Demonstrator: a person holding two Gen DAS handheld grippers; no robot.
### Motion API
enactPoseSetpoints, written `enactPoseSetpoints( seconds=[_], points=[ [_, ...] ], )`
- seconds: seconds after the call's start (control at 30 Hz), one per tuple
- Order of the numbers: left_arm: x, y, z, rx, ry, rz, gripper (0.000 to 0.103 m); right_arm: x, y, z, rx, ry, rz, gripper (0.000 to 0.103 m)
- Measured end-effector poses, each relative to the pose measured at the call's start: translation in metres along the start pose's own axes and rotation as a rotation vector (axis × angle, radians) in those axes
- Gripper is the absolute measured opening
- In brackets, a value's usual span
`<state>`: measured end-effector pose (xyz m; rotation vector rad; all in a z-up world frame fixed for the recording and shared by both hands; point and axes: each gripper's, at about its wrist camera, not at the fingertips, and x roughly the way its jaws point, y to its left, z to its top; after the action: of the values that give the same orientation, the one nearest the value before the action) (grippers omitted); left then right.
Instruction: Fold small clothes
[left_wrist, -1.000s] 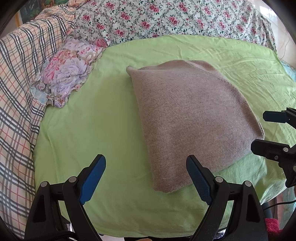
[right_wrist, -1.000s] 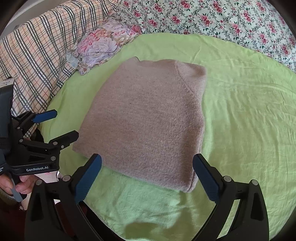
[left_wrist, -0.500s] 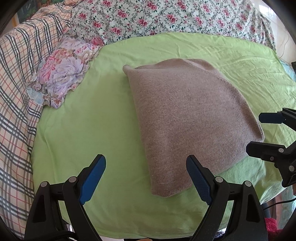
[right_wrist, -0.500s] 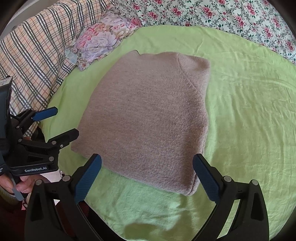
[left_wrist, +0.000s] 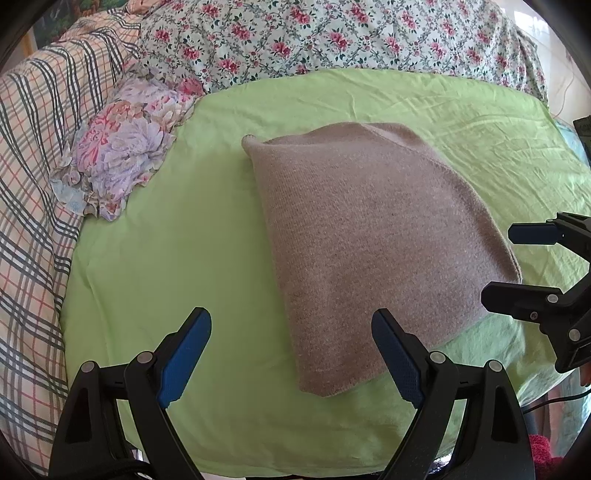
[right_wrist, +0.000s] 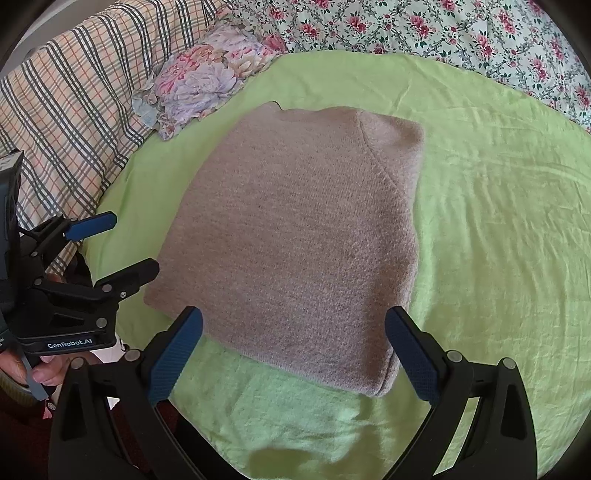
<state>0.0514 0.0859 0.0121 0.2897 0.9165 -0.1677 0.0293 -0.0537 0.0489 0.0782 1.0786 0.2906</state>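
A folded taupe knit sweater (left_wrist: 369, 236) lies flat on the green sheet (left_wrist: 177, 258); it also shows in the right wrist view (right_wrist: 295, 243). My left gripper (left_wrist: 291, 354) is open and empty, above the sheet by the sweater's near left corner. It shows at the left of the right wrist view (right_wrist: 110, 251). My right gripper (right_wrist: 293, 354) is open and empty, just over the sweater's near edge. It shows at the right of the left wrist view (left_wrist: 517, 266).
A small floral pillow (left_wrist: 118, 166) lies at the sheet's back left, also seen in the right wrist view (right_wrist: 207, 77). A plaid blanket (left_wrist: 33, 177) runs along the left. A floral quilt (left_wrist: 332, 37) covers the back. The sheet's front edge (left_wrist: 258, 465) is close below.
Both grippers have drifted slightly forward and closer to the sweater; the sweater lies as before. Both stay open.
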Motion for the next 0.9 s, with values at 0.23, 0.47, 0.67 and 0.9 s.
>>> enactPoseSetpoints(
  seconds=[0.23, 0.47, 0.67, 0.9],
  points=[
    [-0.0016, -0.0018, 0.0, -0.006, -0.001, 0.0, 0.089, -0.0011, 0.0009, 0.0015, 0.0, -0.003, 0.0, 0.099],
    [-0.0029, -0.003, 0.0004, -0.011, -0.003, 0.003, 0.089, -0.0024, 0.0036, 0.0034, 0.0, -0.006, -0.001, 0.099],
    [-0.0041, -0.0033, 0.0007, -0.019, -0.004, 0.005, 0.089, -0.0036, 0.0052, 0.0046, 0.0, -0.008, -0.002, 0.099],
    [-0.0061, -0.0042, 0.0016, -0.02, -0.007, 0.004, 0.089, -0.0051, 0.006, 0.0072, -0.002, -0.011, -0.002, 0.099]
  ],
)
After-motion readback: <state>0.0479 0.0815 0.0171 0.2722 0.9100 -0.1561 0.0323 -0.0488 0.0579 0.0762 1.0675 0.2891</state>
